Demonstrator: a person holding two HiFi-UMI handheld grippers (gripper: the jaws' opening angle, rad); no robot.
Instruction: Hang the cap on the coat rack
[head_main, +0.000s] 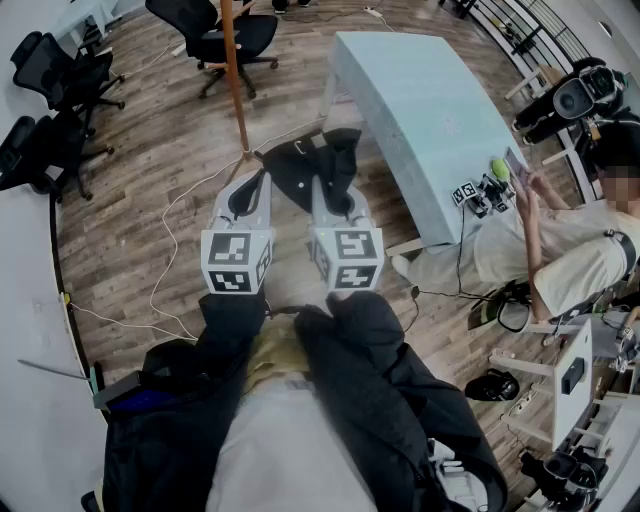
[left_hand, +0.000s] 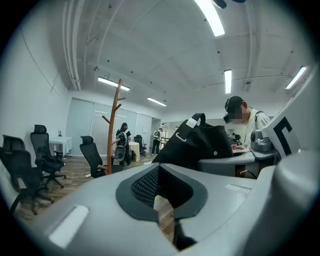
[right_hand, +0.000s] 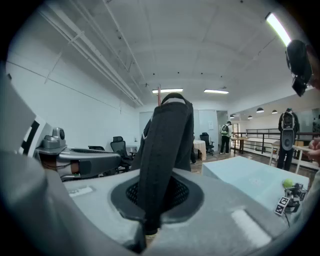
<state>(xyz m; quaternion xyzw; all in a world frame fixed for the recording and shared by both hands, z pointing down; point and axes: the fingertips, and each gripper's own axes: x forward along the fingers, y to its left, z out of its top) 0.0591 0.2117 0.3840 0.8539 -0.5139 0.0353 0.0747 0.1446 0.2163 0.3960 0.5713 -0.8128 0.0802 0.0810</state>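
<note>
The black cap (head_main: 318, 165) hangs in front of me, and my right gripper (head_main: 335, 195) is shut on its edge. In the right gripper view the cap (right_hand: 167, 145) stands up from between the pads and fills the middle. My left gripper (head_main: 245, 195) is level with the right one, just left of the cap; its jaws (left_hand: 162, 200) look shut with nothing in them. From the left gripper view the cap (left_hand: 200, 142) shows at the right, its strap buckle uppermost. The wooden coat rack (head_main: 235, 75) stands on the floor ahead, slightly left, its pegs (left_hand: 114, 125) some way beyond the cap.
A pale blue table (head_main: 420, 110) stands ahead on the right with small devices (head_main: 485, 185) at its near corner. A person (head_main: 560, 250) sits beside it. Black office chairs (head_main: 225, 35) (head_main: 60, 75) stand around the rack and along the left wall. A white cable (head_main: 170, 260) trails over the wooden floor.
</note>
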